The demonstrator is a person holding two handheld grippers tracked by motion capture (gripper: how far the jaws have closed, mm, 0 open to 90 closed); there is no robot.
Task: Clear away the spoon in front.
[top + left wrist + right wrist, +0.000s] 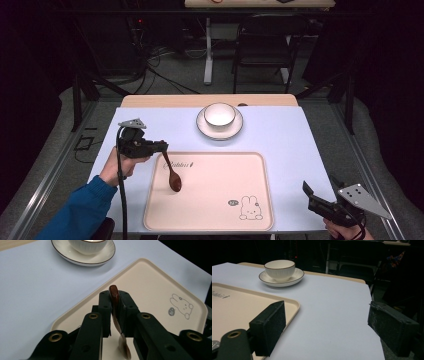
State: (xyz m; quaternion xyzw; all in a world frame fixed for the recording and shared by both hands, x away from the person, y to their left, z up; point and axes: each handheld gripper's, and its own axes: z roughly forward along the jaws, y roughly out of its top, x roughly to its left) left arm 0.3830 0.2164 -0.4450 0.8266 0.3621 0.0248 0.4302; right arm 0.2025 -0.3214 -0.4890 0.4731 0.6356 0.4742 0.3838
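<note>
The left gripper (161, 146) has its jaws pressed on the handle of a dark brown spoon (171, 173), pinching it near the handle's end at the tray's (215, 220) far left corner. The spoon slants down from the jaws with its bowl low over, or perhaps just touching, the tray's left part; the pictures do not settle which. The spoon looks glossy, stiff and light, likely lacquered wood or glazed ceramic, so it should carry without effort, yet its smooth thin handle could twist or slip between the pads. A hold nearer the middle of the handle would probably swing less than this one at the tip. If it is ceramic, a drop onto the tray could chip it. The right gripper (320, 197) rests off the tray's near right corner with its jaws spread wide and nothing between them. Beyond the tray's far edge, a white cup (220, 115) sits on a saucer (220, 129), both fragile-looking and near enough that a lifted spoon could knock them. The tray itself is bare apart from a printed rabbit (248, 208) near its right front, so nothing else blocks the way.
</note>
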